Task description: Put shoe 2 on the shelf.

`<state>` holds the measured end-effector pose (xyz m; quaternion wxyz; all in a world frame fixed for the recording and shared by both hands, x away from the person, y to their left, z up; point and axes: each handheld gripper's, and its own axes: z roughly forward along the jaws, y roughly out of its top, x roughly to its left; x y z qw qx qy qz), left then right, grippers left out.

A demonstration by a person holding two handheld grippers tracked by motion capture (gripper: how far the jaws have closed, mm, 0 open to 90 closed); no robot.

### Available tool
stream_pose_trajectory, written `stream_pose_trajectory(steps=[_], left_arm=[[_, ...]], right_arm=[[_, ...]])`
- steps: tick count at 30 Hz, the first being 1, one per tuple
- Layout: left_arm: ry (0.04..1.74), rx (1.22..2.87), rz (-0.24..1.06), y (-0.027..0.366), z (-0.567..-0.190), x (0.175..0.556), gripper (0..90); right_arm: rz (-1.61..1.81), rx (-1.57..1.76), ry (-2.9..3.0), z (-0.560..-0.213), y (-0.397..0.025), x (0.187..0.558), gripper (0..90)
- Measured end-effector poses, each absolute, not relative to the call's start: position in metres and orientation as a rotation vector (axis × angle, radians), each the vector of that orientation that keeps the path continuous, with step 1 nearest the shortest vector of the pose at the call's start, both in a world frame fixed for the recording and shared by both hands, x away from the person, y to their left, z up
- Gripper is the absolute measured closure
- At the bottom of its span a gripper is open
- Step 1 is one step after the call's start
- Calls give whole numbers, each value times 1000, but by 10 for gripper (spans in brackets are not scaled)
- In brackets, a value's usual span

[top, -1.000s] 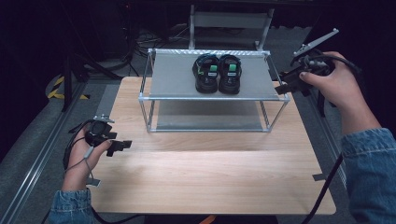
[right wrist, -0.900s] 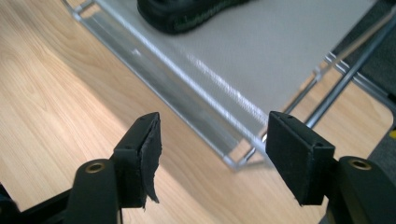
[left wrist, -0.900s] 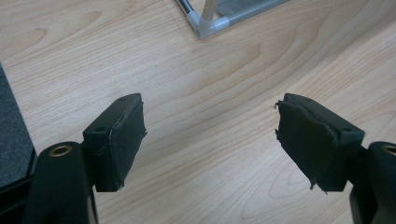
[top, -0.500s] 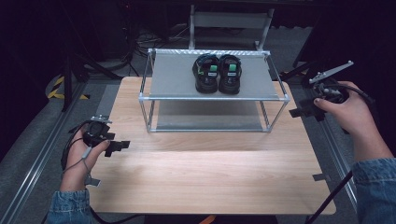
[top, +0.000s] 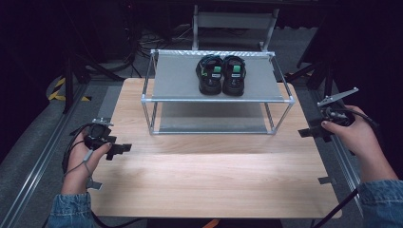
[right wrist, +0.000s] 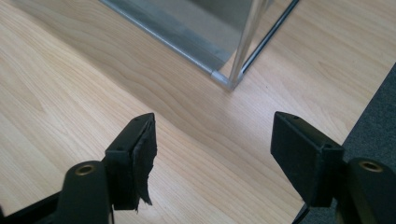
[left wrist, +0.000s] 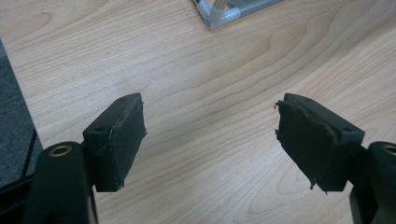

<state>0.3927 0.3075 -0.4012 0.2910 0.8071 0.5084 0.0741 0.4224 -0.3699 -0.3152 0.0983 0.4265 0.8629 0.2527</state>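
**Q:** Shoes (top: 221,75), a black pair with green patches: where do they sit?

**A:** Side by side and touching, on the upper grey deck of the metal-framed rack (top: 180,99), toward its back edge and right of centre. Their long axes run front to back across the deck; which end faces the person cannot be told from the high view.

**Q:** What carries the rack?

**A:** The wooden table (top: 214,180). The rack stands on its far half; the near half is bare wood.

**Q:** How do the grippers stand relative to the pair?

**A:** The left gripper (top: 119,150) hangs low over the table's left edge, in front of and to the left of the rack, well apart from the shoes. The right gripper (top: 309,133) is held at the table's right edge, just beside the rack's front right post (right wrist: 243,42). From both, the pair lies farther back and higher up. The right is judged the nearer.

**Q:** State of the fingers?

**A:** Both pairs are spread wide with nothing between them; each gripper view shows only bare wood in the gap between the left fingers (left wrist: 119,140) and between the right fingers (right wrist: 135,158).

**Q:** What would a reach for the shoes call for?

**A:** Probably a lift above the deck's front rail, then a move inward.
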Motion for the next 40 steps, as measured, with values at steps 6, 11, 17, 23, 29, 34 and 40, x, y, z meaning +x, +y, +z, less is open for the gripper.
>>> stream_pose_trajectory(steps=[6,11,17,23,29,34,40], left_arm=[[1366,2152,192,309,-404,392,238],[1368,2158,190,307,-405,391,238],[1368,2162,191,306,-406,392,238],[1365,2164,185,305,-407,394,238],[1354,2176,182,304,-408,396,238],[1355,2173,182,303,-408,396,238],[1353,2184,180,301,-409,397,238]], right_arm=[[740,1288,2545,-336,-374,416,306],[742,1316,2526,-353,-376,411,298],[743,1337,2533,-369,-375,407,292],[754,1360,2531,-388,-374,403,291],[755,1389,2511,-408,-374,397,290],[788,1394,2468,-423,-371,394,290],[819,1412,2445,-426,-368,394,291]])
